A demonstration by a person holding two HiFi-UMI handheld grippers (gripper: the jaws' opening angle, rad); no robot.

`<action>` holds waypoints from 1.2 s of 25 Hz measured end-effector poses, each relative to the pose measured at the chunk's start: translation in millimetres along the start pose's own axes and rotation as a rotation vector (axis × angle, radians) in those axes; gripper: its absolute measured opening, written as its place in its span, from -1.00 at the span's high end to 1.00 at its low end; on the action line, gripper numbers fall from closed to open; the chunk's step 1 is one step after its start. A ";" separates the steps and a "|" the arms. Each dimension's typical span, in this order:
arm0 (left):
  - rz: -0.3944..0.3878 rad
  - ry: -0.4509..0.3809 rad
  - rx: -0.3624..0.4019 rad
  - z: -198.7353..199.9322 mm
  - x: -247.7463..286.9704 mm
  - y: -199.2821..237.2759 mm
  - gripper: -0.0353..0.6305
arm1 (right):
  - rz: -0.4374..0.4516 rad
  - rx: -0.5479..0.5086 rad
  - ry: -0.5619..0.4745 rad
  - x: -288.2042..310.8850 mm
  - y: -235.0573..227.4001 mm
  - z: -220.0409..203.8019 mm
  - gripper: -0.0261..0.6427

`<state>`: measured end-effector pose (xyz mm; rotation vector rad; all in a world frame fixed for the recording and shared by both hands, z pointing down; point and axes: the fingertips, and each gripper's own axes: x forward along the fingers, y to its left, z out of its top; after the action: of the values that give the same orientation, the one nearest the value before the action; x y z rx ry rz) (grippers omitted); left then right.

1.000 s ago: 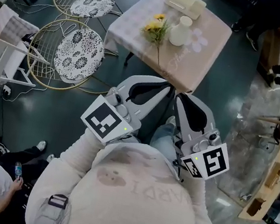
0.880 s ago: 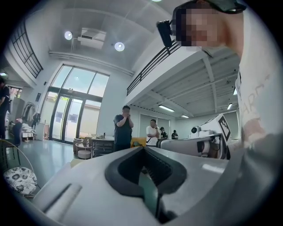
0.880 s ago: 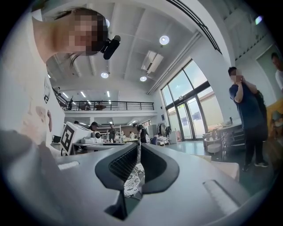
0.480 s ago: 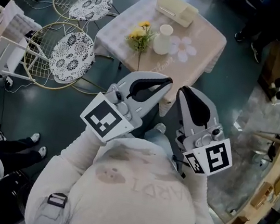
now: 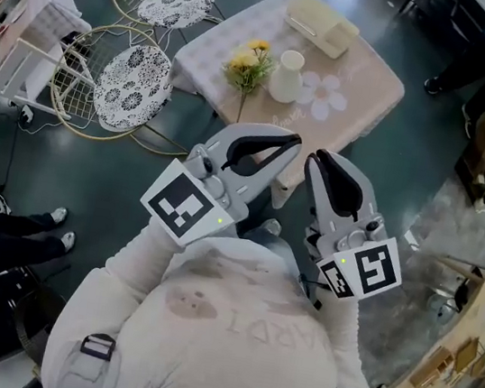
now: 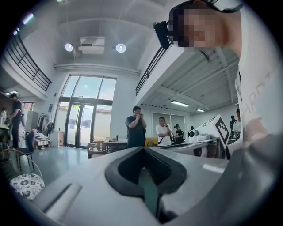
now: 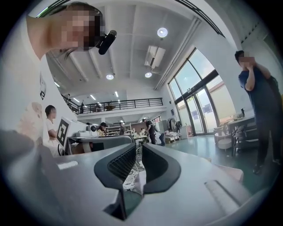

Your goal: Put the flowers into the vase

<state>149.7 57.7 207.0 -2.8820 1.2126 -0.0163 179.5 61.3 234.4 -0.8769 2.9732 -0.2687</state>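
Note:
Yellow flowers point(image 5: 248, 60) lie on the pink-clothed table point(image 5: 371, 72), their stem pointing toward me. A white vase point(image 5: 288, 75) stands upright just right of the blooms. My left gripper point(image 5: 293, 141) and right gripper point(image 5: 314, 157) are held side by side in the air, short of the table's near edge. Both are shut with nothing between the jaws. The left gripper point(image 6: 143, 149) and right gripper point(image 7: 138, 148) views look out level across the hall, so neither shows the flowers or the vase.
A cream box point(image 5: 319, 24) sits at the table's far side, and a pale flower shape point(image 5: 324, 94) lies right of the vase. Two round wire chairs point(image 5: 132, 84) point(image 5: 180, 0) and a white rack point(image 5: 29, 45) stand left of the table. Standing people point(image 6: 135, 126) point(image 7: 261, 88) appear in the gripper views.
Both grippers keep the same shut pose close together. The head view has shifted, so table and chairs sit slightly differently. The person at lower left has moved toward the left edge.

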 end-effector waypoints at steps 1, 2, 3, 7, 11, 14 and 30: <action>0.005 0.000 -0.002 -1.0 -0.1 5.5 0.89 | 0.002 0.004 0.006 5.5 -2.1 -1.5 0.71; 0.007 -0.002 -0.005 -1.9 -0.7 11.7 0.89 | 0.001 0.006 0.013 12.0 -4.3 -2.7 0.70; 0.009 -0.004 -0.010 -3.1 -1.7 18.7 0.89 | -0.005 0.006 0.019 19.3 -6.6 -3.7 0.70; 0.000 -0.004 -0.025 -9.3 -4.0 59.3 0.89 | -0.042 0.013 0.036 57.6 -16.3 -8.2 0.70; -0.022 -0.014 -0.027 -10.1 0.0 112.0 0.89 | -0.078 0.039 0.085 106.8 -31.3 -20.7 0.69; -0.032 -0.019 -0.026 -10.6 1.1 153.5 0.89 | -0.095 0.055 0.138 147.8 -41.0 -33.0 0.69; -0.076 0.034 -0.116 -68.7 1.9 302.6 0.89 | -0.155 0.236 0.625 276.0 -77.3 -208.8 0.54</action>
<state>-66.3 -155.9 270.4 -3.0380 1.1457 0.0040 -27.2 -119.3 458.9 -1.1691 3.2954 -1.0544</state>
